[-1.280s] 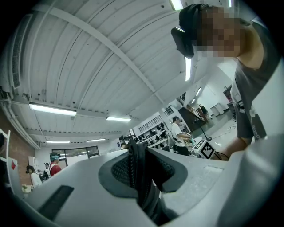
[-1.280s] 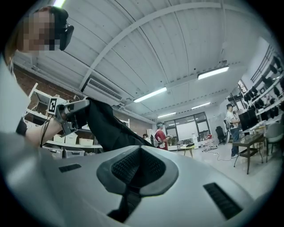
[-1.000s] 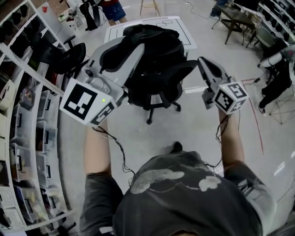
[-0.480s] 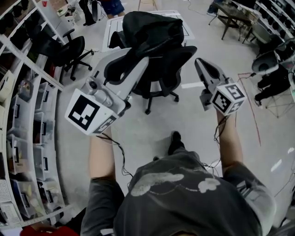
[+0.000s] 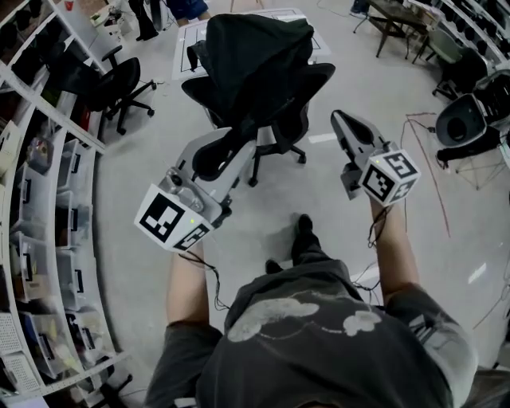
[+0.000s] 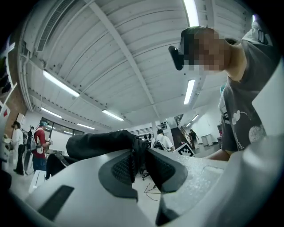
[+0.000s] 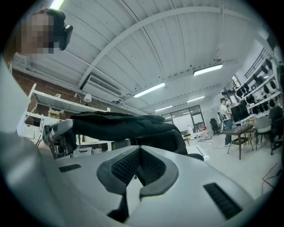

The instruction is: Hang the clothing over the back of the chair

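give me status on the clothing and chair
Left gripper shut on clothing edge. Right gripper shut, empty. Clothing draped over chair back. Nothing blocking the chair.

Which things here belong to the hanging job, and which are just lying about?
Job: black cloth garment; black mesh office chair it drapes over.
Lying about: second black swivel chair at left; white shelving rack of clear plastic bins; dark table at top right.
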The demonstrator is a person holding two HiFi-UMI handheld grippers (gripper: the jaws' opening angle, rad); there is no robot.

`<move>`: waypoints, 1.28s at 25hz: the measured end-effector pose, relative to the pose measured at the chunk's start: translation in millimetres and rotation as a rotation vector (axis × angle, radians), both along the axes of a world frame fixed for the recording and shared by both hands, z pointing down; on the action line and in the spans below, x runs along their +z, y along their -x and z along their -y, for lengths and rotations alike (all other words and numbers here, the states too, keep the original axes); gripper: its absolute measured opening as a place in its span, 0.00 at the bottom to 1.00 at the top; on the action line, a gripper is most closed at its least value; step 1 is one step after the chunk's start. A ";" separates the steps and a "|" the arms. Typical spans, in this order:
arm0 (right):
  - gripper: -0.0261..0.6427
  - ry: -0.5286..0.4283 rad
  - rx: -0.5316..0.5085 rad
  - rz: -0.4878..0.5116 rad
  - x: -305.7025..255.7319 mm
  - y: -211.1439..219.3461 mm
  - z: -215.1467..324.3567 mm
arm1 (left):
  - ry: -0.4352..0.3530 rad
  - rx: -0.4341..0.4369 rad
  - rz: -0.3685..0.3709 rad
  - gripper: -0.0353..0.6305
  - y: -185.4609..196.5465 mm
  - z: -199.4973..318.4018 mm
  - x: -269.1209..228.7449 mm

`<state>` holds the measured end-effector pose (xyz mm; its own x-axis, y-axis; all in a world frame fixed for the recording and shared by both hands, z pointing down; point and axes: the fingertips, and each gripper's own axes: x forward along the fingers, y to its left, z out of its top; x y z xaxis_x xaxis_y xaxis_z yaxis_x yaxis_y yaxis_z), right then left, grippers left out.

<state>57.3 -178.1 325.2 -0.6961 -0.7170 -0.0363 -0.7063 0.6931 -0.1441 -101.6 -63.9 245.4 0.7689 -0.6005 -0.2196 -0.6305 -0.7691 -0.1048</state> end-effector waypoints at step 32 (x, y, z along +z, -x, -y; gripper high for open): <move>0.03 0.093 -0.072 -0.064 57.1 -31.8 -36.8 | 0.481 -0.291 -0.187 0.38 -11.2 45.8 179.6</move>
